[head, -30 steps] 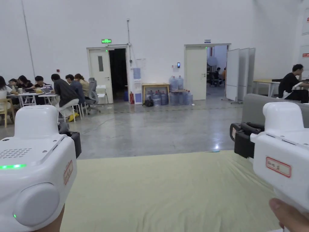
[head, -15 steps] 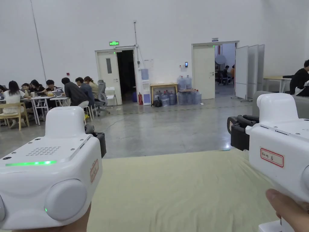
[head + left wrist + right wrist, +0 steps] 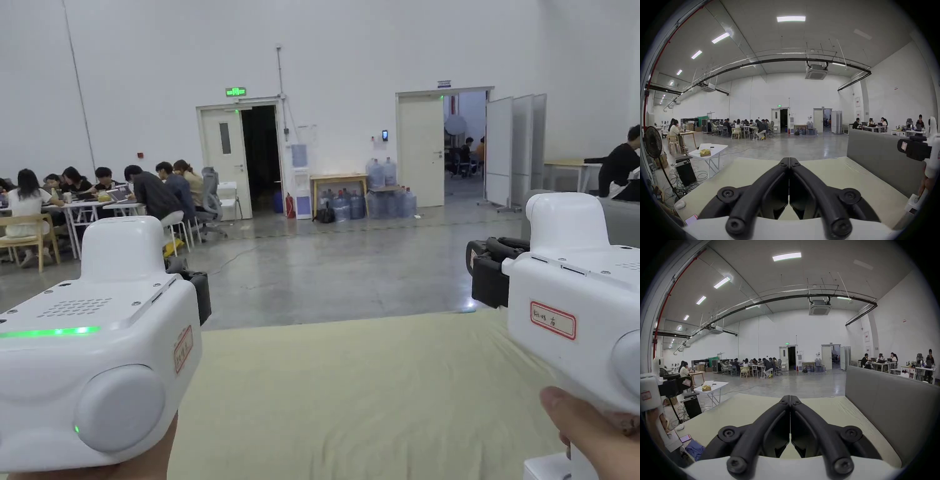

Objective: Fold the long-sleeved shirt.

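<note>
Left tool [image 3: 789,160]: its jaws are meeting at the tips, gripping nothing, and it is hovering above the near-left part of the counter [image 3: 375,387].
Right tool [image 3: 790,398]: its jaws are pressing together on nothing, and it is hovering over the near-right part of the counter.
Counter: a pale yellow cloth is covering it, lying bare between the two tools.
Shirt: a crumpled blue garment [image 3: 694,449] is lying low at the counter's near-left edge; whether it is the long-sleeved shirt I cannot tell.
Phone [image 3: 685,438]: it is lying just beside that garment.
Grey partition [image 3: 883,394]: it is standing along the counter's right side.
</note>
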